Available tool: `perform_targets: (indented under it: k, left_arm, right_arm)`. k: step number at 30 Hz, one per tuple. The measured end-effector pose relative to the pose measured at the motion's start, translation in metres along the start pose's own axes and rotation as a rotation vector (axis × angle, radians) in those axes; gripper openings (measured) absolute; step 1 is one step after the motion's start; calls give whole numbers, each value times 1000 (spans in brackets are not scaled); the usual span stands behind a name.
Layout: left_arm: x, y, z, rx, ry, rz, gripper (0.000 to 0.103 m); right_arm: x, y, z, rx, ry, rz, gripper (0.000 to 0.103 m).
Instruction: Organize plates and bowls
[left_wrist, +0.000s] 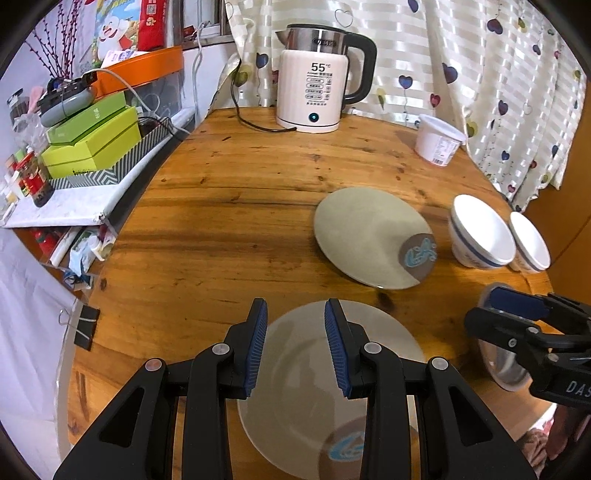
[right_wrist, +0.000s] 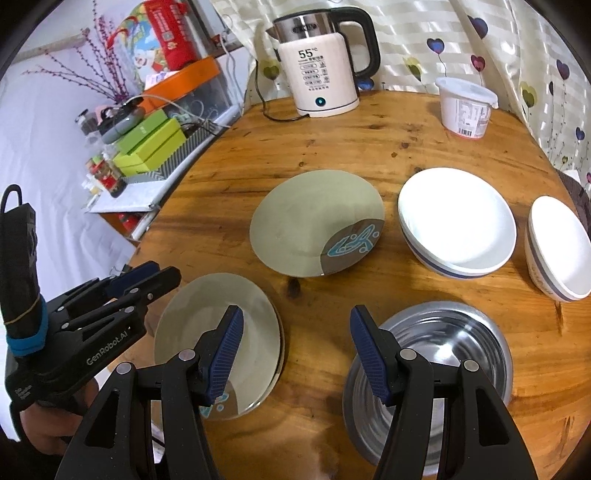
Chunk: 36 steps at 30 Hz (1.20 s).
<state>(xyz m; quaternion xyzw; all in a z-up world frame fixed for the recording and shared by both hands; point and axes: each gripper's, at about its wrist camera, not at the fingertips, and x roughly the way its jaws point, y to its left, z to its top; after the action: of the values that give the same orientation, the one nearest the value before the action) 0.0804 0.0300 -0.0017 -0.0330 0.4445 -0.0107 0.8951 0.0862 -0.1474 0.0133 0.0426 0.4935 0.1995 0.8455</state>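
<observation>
Right wrist view | your left gripper (right_wrist: 122, 284) and right gripper (right_wrist: 295, 332): both spread, empty | plates (right_wrist: 317, 225), bowls (right_wrist: 458, 221) unstacked | all sorting left.

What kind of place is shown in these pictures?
Probably a home dining or kitchen corner: a round wooden table with an electric kettle at its back, heart-patterned curtains behind it, and plates and bowls laid out.
</observation>
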Motion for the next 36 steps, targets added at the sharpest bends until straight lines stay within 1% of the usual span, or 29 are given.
perform_targets:
  k: [4,7,12,15,18,21,24,27,29,31,36]
  left_arm:
    - [11,2,4,8,15,10,33]
    - [19,2,8,13,27,4,33]
    - [30,3,17,12,49,-44,33]
    - [35,7,27,3,50,-78,33]
    - [38,9,36,16,34,-74,33]
    - [45,11,46,14,47,-120,33]
    - [53,6,54,52,47,-137,33]
    - [66,2,60,63,77,-172,33]
    - [73,0,62,71,91,-177,33]
    - [81,-4,65,78,109,-199,33]
    - [96,-10,73,89,133,-217,33]
  right_arm:
    - [8,-4,4,14,8,7,61]
    - [14,-5,7,17,15,11,61]
    - [20,-7,11,29,20,9,61]
    - [23,-12,15,59,20,7,61]
    - [27,-17,17,95,24,7,61]
    - [31,-20,21,120,24,7,61]
    - [34,-23,24,143,22,5,60]
    - [39,-26,27,169,34,-1,59]
    - [42,-26,30,173,37,-12,58]
    - [44,-28,33,179,39,-23,58]
    - [50,-31,38,193,48,-41,58]
